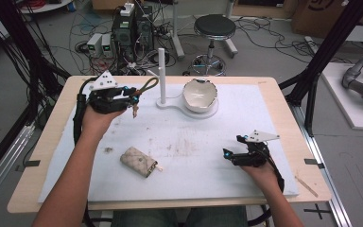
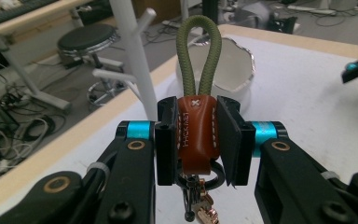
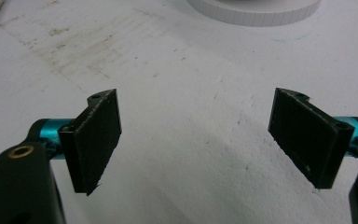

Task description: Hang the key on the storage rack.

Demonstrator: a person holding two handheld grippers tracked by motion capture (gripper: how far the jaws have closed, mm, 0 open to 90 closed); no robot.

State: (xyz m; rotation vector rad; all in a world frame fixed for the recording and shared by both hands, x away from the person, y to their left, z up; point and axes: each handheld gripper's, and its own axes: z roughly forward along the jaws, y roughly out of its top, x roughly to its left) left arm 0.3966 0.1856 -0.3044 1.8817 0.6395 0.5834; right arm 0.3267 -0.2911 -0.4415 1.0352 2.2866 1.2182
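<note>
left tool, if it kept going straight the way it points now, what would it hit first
Probably the white bowl, which sits dead ahead behind the keychain's green cord loop that the left tool grips. The white peg stand lies just left of that line; depth is unclear.

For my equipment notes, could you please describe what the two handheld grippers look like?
Both the left gripper and the right gripper are black, with blue collars, brass-coloured pivots and flat black fingers. Each carries a grey triangular top plate and a black cable.

Left tool [image 1: 133, 96] raised with jaws clamped; right tool [image 1: 232, 147] low, jaws apart.
</note>
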